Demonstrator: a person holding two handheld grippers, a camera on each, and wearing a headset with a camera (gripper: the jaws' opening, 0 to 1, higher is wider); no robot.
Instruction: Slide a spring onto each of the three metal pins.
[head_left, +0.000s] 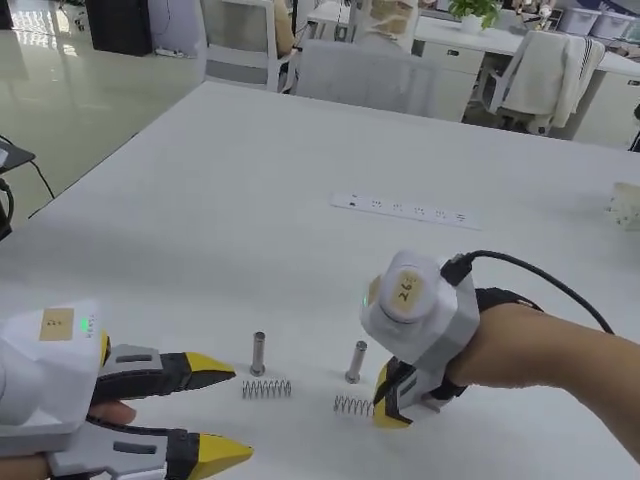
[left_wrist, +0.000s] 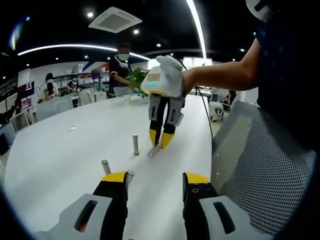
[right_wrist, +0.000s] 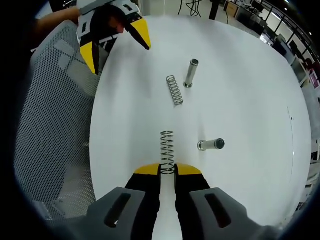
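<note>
Two short metal pins stand upright on the white table, one (head_left: 258, 353) to the left and one (head_left: 357, 361) to the right. Beside each lies a spring flat on the table: the left spring (head_left: 266, 388) loose, the right spring (head_left: 350, 404) with one end between the tips of my right gripper (head_left: 380, 405). In the right gripper view the jaws (right_wrist: 168, 169) are shut on that spring (right_wrist: 167, 145), with the loose spring (right_wrist: 174, 90) and both pins (right_wrist: 191, 73) (right_wrist: 211, 145) beyond. My left gripper (head_left: 222, 412) hovers open and holds nothing, just left of the pins.
A white power strip (head_left: 405, 210) lies farther back on the table. A grey mesh chair (left_wrist: 250, 150) stands against the table's near edge. Office chairs and desks stand beyond the far edge, and a person (left_wrist: 120, 65) stands in the background.
</note>
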